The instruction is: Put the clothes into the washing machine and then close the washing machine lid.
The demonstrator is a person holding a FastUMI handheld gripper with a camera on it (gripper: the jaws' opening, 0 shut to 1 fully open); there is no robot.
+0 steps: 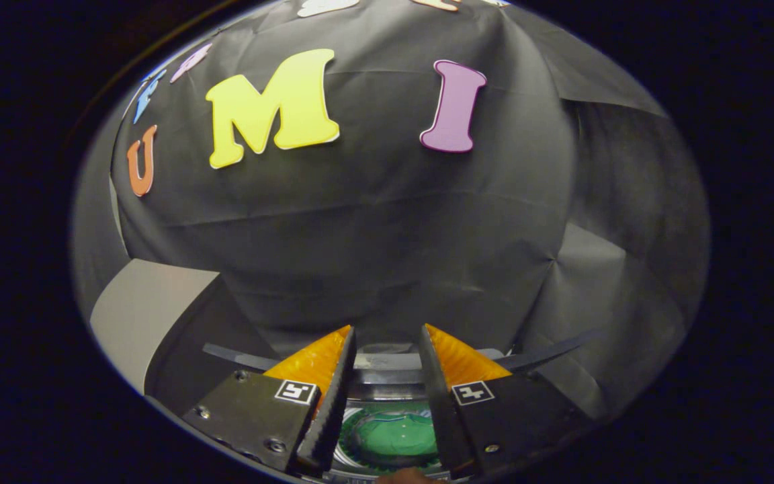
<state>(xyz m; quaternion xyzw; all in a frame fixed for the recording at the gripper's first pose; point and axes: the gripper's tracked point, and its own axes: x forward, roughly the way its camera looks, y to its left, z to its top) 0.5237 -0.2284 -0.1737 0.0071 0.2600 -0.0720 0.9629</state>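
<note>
My gripper points over the washing machine, and its two fingers stand apart with nothing between them. Looking down through the gap, I see the machine's round drum opening with a green cloth lying inside it. The machine's grey far rim runs across just beyond the drum, between the fingers. A thin dark curved strip arcs out behind the fingers on both sides; I cannot tell whether it is part of the lid.
The black booth wall rises close behind the machine. A pale grey panel stands to the left of the fingers. A small brownish shape shows at the near rim of the drum, too little to identify.
</note>
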